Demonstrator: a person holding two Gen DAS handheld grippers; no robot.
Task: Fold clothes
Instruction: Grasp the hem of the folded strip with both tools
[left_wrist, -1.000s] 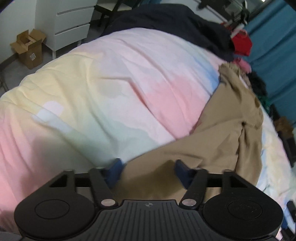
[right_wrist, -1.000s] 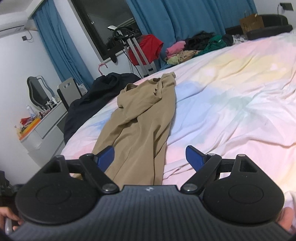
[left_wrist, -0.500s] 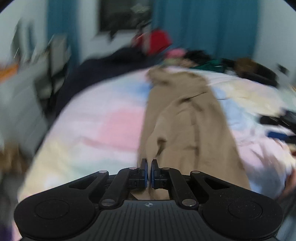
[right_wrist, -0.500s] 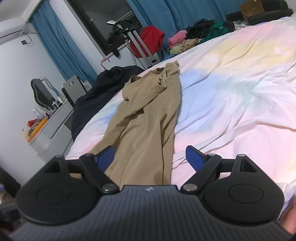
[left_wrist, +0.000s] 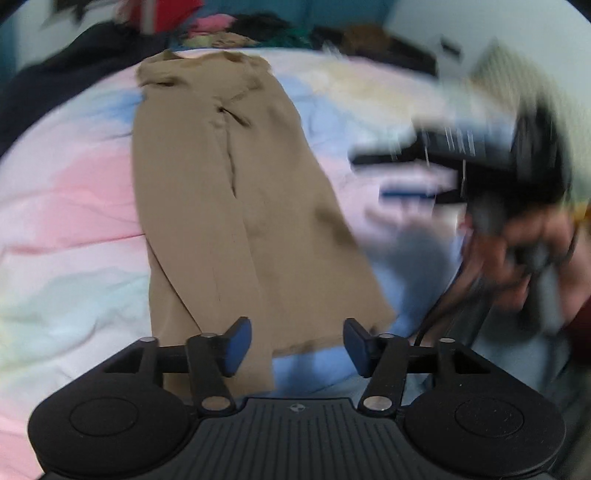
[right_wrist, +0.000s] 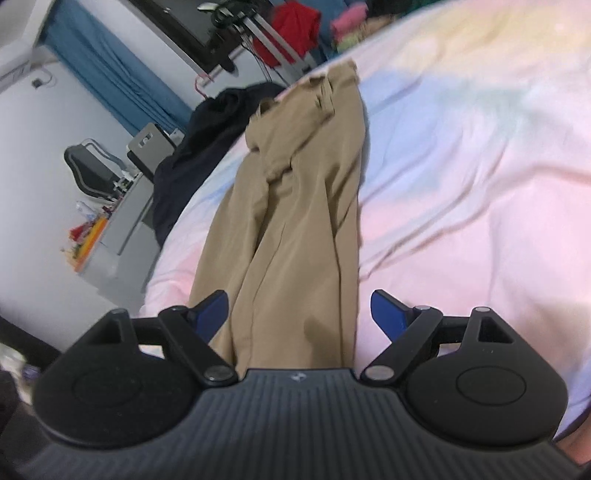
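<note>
- The tan cloth trousers (left_wrist: 236, 206) lie stretched lengthwise on the pastel pink, blue and yellow bed cover (left_wrist: 66, 206), waistband at the far end.
- The left gripper (left_wrist: 297, 345) has its jaws released, empty, above the near hem of the legs.
- The right gripper (right_wrist: 301, 314) also has its jaws spread, holding nothing; the trouser legs run between its blue-padded fingers (right_wrist: 386, 308), whether touching cannot be told.
- A dark heap of clothing (right_wrist: 207, 136) lies beyond the waistband.

Tan trousers (left_wrist: 236, 206), lengthwise, flat on bedspread (left_wrist: 66, 206)
</note>
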